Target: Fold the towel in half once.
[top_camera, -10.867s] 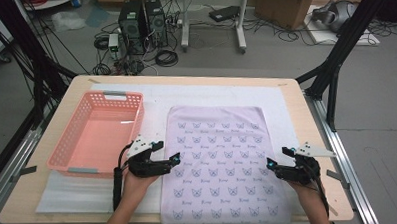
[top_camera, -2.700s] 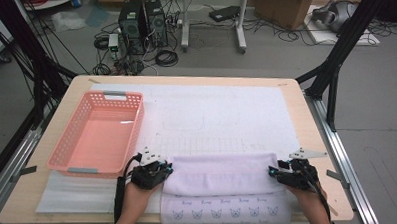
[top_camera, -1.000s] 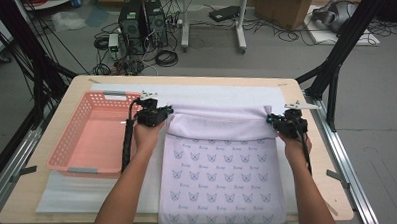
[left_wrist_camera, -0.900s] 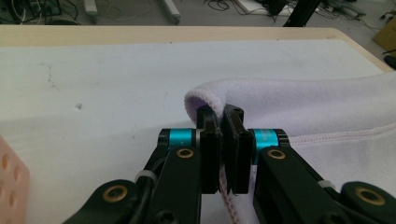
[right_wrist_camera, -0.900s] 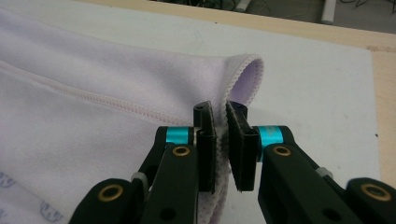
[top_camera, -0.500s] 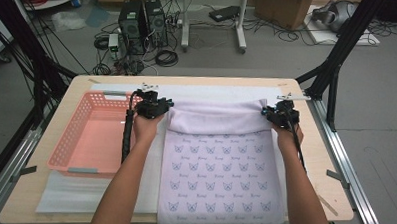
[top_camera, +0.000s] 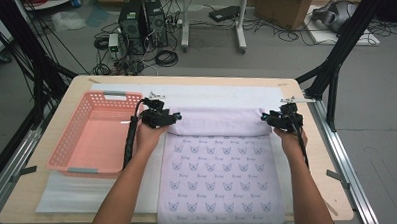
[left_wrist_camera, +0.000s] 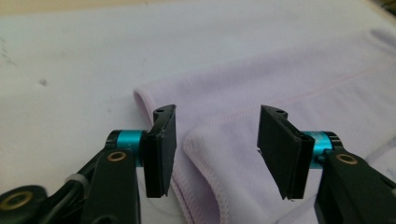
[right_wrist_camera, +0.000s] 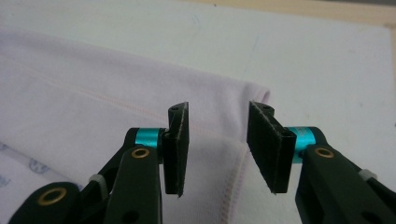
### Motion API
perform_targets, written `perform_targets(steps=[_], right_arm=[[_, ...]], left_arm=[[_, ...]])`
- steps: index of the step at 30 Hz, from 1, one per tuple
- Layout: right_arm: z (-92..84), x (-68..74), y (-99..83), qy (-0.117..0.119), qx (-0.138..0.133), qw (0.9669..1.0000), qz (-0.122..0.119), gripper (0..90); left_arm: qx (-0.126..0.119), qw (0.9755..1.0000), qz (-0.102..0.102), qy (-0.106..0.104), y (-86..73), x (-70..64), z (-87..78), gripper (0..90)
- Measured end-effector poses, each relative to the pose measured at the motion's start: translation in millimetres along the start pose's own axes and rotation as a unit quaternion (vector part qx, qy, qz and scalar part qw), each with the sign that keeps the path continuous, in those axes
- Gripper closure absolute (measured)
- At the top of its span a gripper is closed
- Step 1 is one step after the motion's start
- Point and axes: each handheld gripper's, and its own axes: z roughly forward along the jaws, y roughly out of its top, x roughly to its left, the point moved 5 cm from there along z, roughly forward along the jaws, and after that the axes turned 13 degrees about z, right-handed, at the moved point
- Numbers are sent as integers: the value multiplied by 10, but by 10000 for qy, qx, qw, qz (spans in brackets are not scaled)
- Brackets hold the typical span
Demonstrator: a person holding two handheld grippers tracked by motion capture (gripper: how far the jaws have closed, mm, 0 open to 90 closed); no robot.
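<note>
Both tongs, left (top_camera: 172, 118) and right (top_camera: 265, 118), have just been opening, released over the towel's (top_camera: 221, 178) far fold; one fold laid, more folding likely remains.

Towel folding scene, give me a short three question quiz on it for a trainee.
1. True or false: the left hand-held gripper is clamped on the towel.
2. What lies on the table to the left of the towel? A) a pink basket B) a metal tray C) a cardboard box
3. Fill in: the towel's far edge is folded back, showing a plain side, while the near part shows a ______ print.

Key
1. False. Its jaws have just been opening and stand apart over the folded corner, pads off the cloth. The right hand-held gripper is likewise open.
2. A
3. butterfly
</note>
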Motion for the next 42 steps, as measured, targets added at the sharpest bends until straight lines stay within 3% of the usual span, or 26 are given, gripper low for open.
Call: perform_targets(steps=[4, 7, 9, 11, 13, 14, 21, 24, 26, 31, 38, 42], right_arm=[[51, -65, -86, -31, 170, 9998, 133, 572], [99, -66, -109, 4, 251, 9996, 139, 568], [124, -58, -121, -54, 295, 9995, 90, 595], [145, -80, -150, -155, 417, 9990, 104, 681], [144, -96, -181, -74, 571, 9982, 189, 825], [138, -92, -188, -15, 610, 9979, 204, 841], [-13, 64, -193, 135, 471, 9984, -289, 847], [-132, 84, -268, 237, 315, 9987, -322, 847], [-226, 74, -348, 295, 217, 9989, -290, 847], [-447, 50, -567, 405, 79, 9988, -278, 847], [-647, 132, -851, 509, -18, 9967, -636, 847], [-758, 162, -960, 563, -70, 9961, -676, 845]], left_arm=[[154, 9998, 139, -82, -25, -66, 59, 510], [495, 9984, 273, -65, -86, -109, 112, 693], [447, 9986, 282, 38, -122, -124, 118, 815], [405, 9988, 244, 102, -171, -117, 106, 860], [386, 9990, 212, 105, -213, -111, 93, 868], [276, 9994, 172, 124, -224, -112, 67, 869], [-141, 9999, 21, 72, -280, -161, -146, 872], [-174, 9998, 123, -1, -323, -206, -247, 871], [-374, 9990, 245, -35, -340, -256, -319, 870], [-511, 9977, 438, -114, -427, -373, -490, 871], [-722, 9959, 511, -206, -645, -517, -733, 874], [-802, 9945, 612, -297, -747, -640, -869, 874]])
